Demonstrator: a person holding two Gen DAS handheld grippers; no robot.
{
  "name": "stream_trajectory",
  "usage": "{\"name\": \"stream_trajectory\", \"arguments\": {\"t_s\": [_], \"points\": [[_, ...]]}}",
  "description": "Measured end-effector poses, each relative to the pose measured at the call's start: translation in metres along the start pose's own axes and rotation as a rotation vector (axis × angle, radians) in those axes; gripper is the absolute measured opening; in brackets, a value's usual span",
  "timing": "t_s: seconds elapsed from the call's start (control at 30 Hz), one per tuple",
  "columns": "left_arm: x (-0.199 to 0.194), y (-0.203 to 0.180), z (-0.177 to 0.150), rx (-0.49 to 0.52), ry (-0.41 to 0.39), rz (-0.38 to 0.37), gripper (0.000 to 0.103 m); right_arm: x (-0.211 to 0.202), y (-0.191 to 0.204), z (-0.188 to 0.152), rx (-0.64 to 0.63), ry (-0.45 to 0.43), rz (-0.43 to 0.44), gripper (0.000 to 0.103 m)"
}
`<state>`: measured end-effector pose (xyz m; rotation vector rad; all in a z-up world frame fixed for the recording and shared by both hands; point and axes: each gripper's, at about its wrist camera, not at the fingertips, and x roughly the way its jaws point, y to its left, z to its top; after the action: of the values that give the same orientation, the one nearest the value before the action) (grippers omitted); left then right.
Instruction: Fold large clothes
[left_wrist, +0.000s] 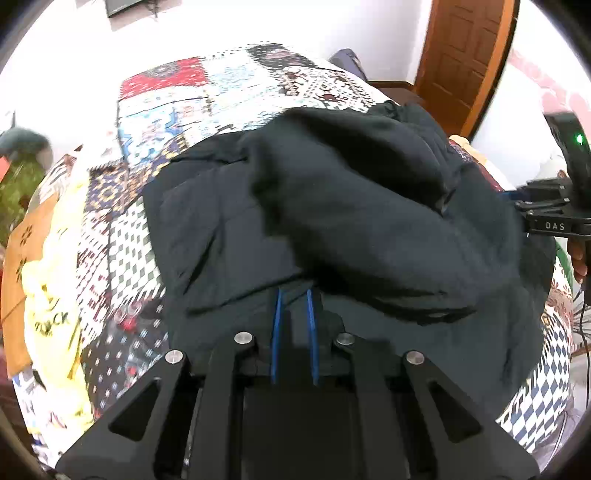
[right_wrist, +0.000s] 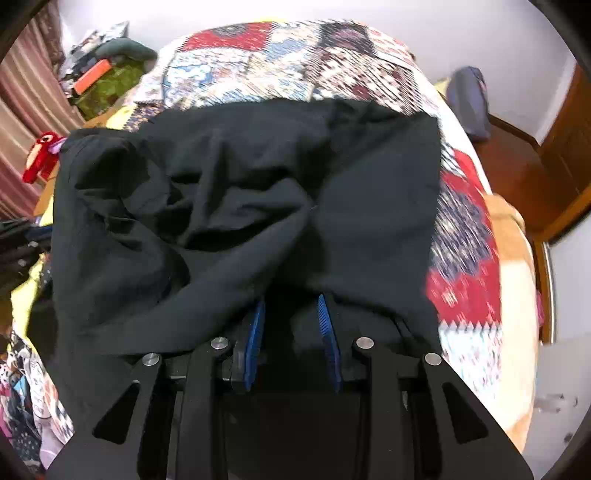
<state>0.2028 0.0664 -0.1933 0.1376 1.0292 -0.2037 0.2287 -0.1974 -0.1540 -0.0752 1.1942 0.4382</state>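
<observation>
Across the bed we see a patchwork quilt (left_wrist: 229, 96) of printed squares and diamonds in red, blue, white and brown, its surface flat and matte. On top of it lies our black garment (left_wrist: 351, 206), the largest thing we handle: a soft, dull knit cloth, spread over most of the quilt's middle, with one thick fold lifted and rolled over itself, throwing deep rounded creases; in the right wrist view the same cloth (right_wrist: 258, 192) bunches into loose ridges on its left half and lies smoother on its right. Beside it on the left sits a pale yellow shirt (left_wrist: 51, 295), thin and rumpled, with dark print. A brown wooden door (left_wrist: 465, 55) with raised panels stands behind the bed. Our left gripper (left_wrist: 294, 295) has its blue ribbed pads drawn close together, with the fold of the garment draped over their tips, so we grasp the cloth. Our right gripper (right_wrist: 291, 299) has its pads set wider apart, their tips buried under the hem, and we cannot tell whether it pinches the fabric.
</observation>
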Motion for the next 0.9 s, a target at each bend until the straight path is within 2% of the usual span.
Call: {"name": "stream_trajectory", "arguments": {"t_s": [0.17,0.27,0.37,0.4,0.53,0.67,0.73,0.83,0.9], "points": [[-0.027,0.01,0.0,-0.021,-0.048,0.075,0.011,-0.021,-0.023,-0.001,0.086,-0.036,-0.003,0.027],[-0.043,0.018,0.02,-0.028,-0.107,0.075,0.012,-0.04,-0.019,0.008,0.099,-0.099,-0.001,0.027],[-0.062,0.013,0.041,-0.022,-0.177,0.061,0.014,-0.059,-0.013,0.031,0.094,-0.176,0.02,0.032],[-0.065,0.012,0.047,-0.02,-0.195,0.056,0.015,-0.066,-0.009,0.031,0.088,-0.201,0.027,0.035],[-0.075,-0.001,0.073,-0.007,-0.267,0.015,0.023,-0.079,0.009,0.045,0.063,-0.279,0.055,0.038],[-0.061,-0.017,0.089,0.011,-0.264,-0.014,0.023,-0.063,0.028,0.059,0.044,-0.287,0.072,0.039],[-0.043,-0.022,0.092,0.013,-0.24,-0.012,0.023,-0.055,0.038,0.052,0.036,-0.269,0.073,0.039],[-0.014,-0.022,0.089,0.009,-0.183,-0.012,0.023,-0.024,0.046,0.049,0.021,-0.203,0.058,0.039],[0.005,-0.02,0.082,0.007,-0.151,0.016,0.023,-0.005,0.044,0.046,0.014,-0.157,0.053,0.039]]}}
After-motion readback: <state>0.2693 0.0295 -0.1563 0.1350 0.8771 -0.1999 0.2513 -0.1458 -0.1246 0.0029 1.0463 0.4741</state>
